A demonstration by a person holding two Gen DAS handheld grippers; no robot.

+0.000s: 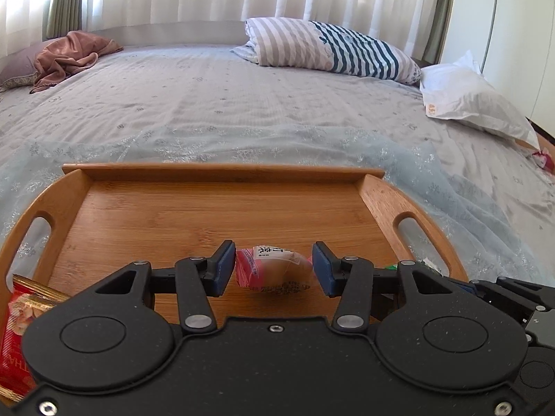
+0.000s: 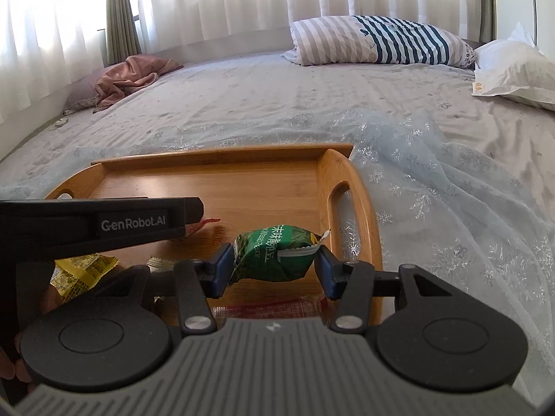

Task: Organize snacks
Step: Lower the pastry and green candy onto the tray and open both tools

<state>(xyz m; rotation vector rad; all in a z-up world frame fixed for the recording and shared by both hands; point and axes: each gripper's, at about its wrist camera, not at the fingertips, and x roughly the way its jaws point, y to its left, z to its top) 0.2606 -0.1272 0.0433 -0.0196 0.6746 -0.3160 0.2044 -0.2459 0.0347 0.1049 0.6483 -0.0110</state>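
Note:
A wooden tray [image 1: 222,173] with cut-out handles lies on the bed; it also shows in the right wrist view [image 2: 326,187]. My left gripper [image 1: 274,268] has its blue pads on either side of a pink snack packet [image 1: 270,270] over the tray's near part, with a small gap at the left pad. My right gripper [image 2: 275,267] is shut on a green snack packet [image 2: 274,256] over the tray's right side. A red packet [image 1: 17,329] lies at the tray's near left. A yellow packet [image 2: 81,270] lies under the left gripper's body [image 2: 100,223].
The tray rests on a pale blue gauzy cloth [image 2: 433,208] over a grey bedspread [image 1: 208,104]. A striped pillow [image 1: 329,48], a white pillow [image 1: 471,100] and a crumpled brown cloth [image 1: 69,55] lie at the far side, below white curtains.

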